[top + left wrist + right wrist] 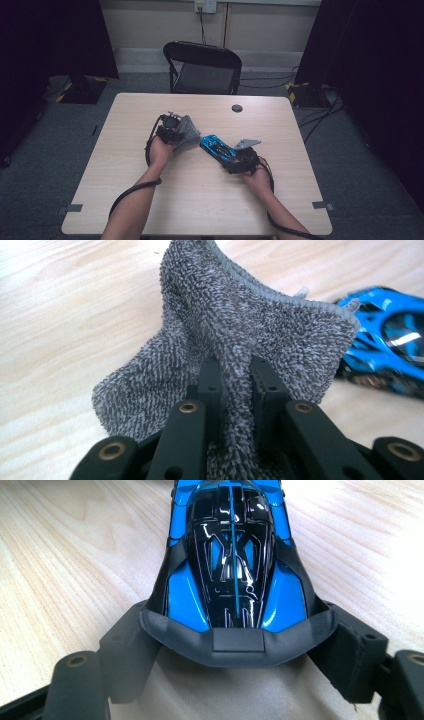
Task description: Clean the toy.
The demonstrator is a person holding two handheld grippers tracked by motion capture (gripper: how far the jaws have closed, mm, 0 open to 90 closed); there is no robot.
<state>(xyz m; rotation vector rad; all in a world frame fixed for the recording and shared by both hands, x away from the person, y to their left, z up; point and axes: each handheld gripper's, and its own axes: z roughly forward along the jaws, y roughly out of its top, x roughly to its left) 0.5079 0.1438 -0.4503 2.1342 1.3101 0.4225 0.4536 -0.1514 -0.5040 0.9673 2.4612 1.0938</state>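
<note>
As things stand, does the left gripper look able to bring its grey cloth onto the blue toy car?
Probably yes. The left gripper grips the grey cloth right beside the blue toy car, which the right gripper holds, with nothing between them.

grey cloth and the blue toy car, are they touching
Cannot tell. In the left gripper view the grey cloth overlaps the blue toy car behind it, showing neither contact nor gap; the high view is too small.

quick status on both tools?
Left tool: closed on the grey cloth.
Right tool: closed on the rear of the blue toy car.
</note>
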